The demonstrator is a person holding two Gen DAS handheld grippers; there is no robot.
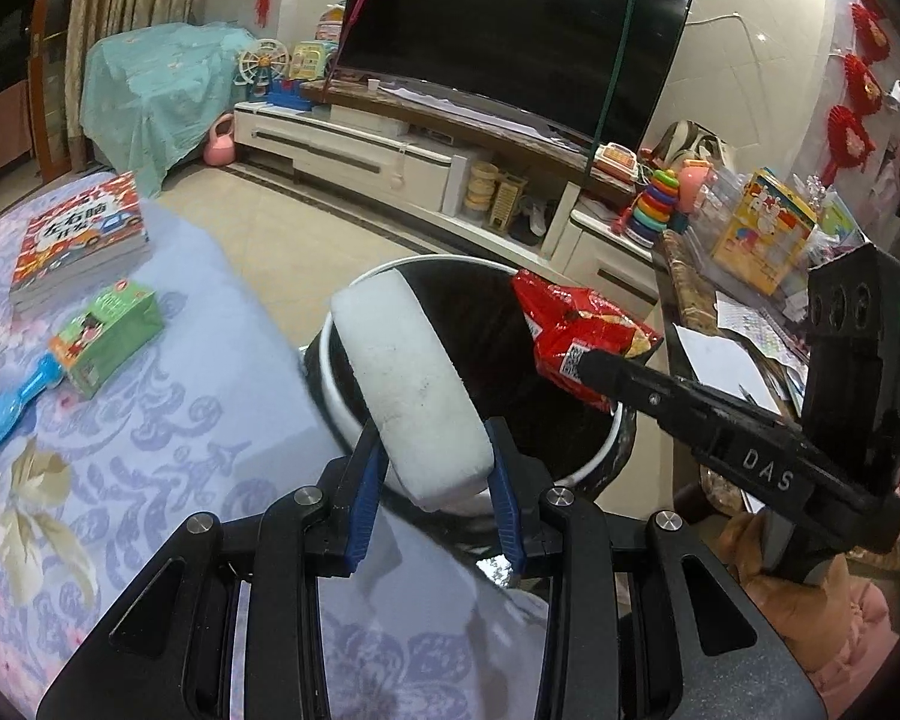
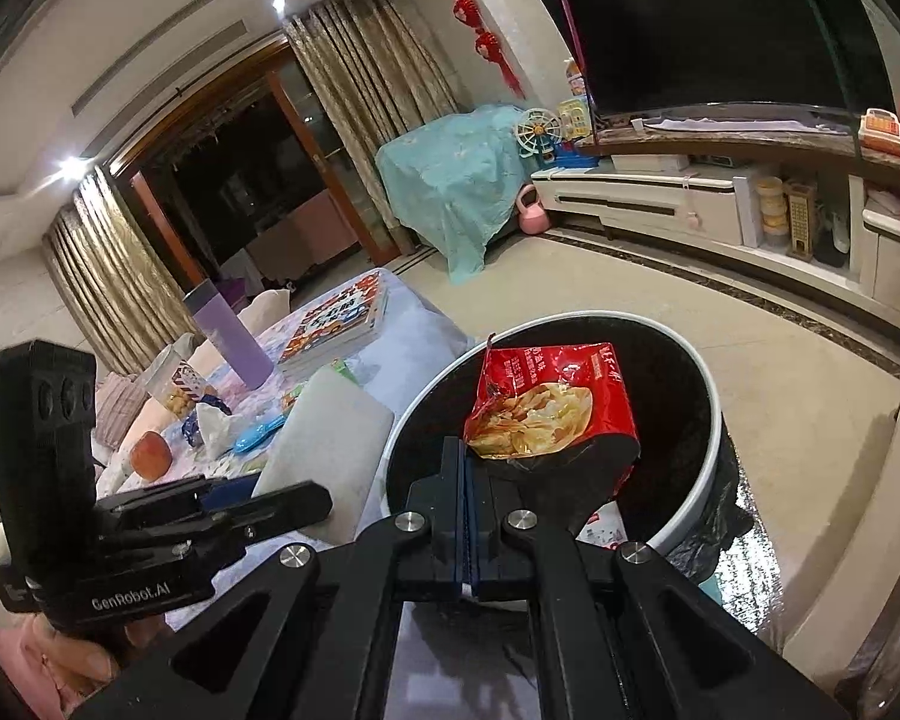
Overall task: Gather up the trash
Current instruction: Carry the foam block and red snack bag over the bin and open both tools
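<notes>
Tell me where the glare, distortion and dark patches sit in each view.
Left wrist view: a lamp glints on the TV screen, the fisheye bows the TV cabinet, and the bin interior is near black. Right wrist view: ceiling lights flare at upper left, the doorway is dark, the curtains curve, and the red snack bag stays sharp.

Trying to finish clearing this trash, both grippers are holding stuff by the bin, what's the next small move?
Probably open the right gripper: its red snack bag already hangs over the black-lined bin. The left gripper holds its white foam block at the rim.
</notes>
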